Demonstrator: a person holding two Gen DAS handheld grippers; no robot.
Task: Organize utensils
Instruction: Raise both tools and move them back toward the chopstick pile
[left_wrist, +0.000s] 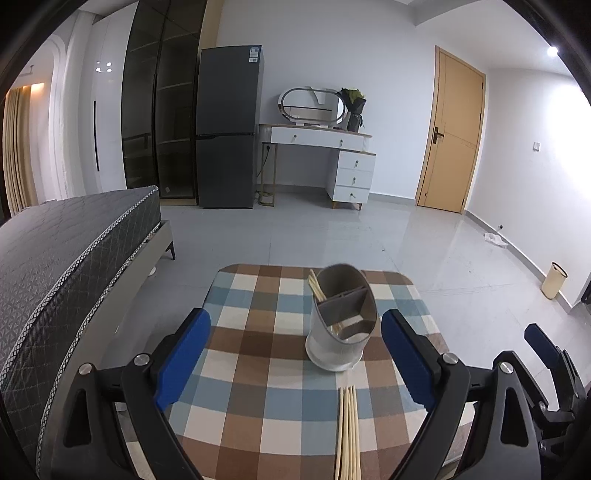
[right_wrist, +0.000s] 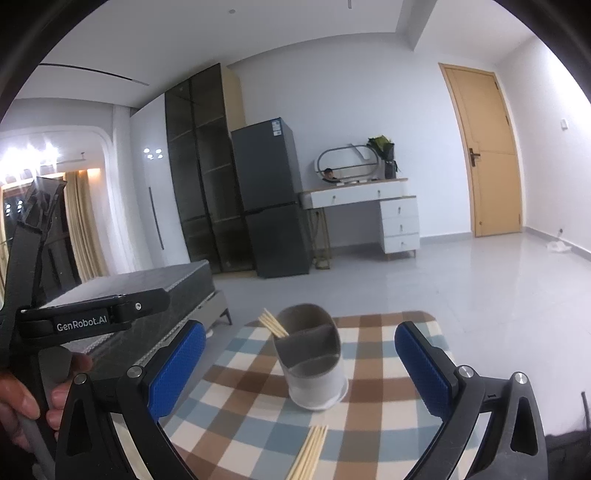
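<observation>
A small table (left_wrist: 251, 373) covered in a brown, blue and cream checked cloth carries a grey-and-white utensil holder (left_wrist: 341, 321), which stands upright near the table's middle, toward its far edge. The holder is divided into compartments; a few chopsticks (left_wrist: 317, 286) lean out of the far-left one, tips pointing to about 11 o'clock. A second bundle of loose chopsticks (left_wrist: 348, 432) lies flat on the cloth at 6 o'clock from the holder, well apart from it.

The left gripper (left_wrist: 295, 365) hovers above the near part of the table, its blue-padded fingers (left_wrist: 183, 360) spread wide and holding nothing; the holder shows between them. The right gripper (right_wrist: 299, 369) is likewise spread wide and empty, with the holder framed between its fingers (right_wrist: 423, 369). In the left wrist view the right gripper sits at 4 o'clock.

A bed (left_wrist: 70, 243) stands at 9 o'clock beside the table.
</observation>
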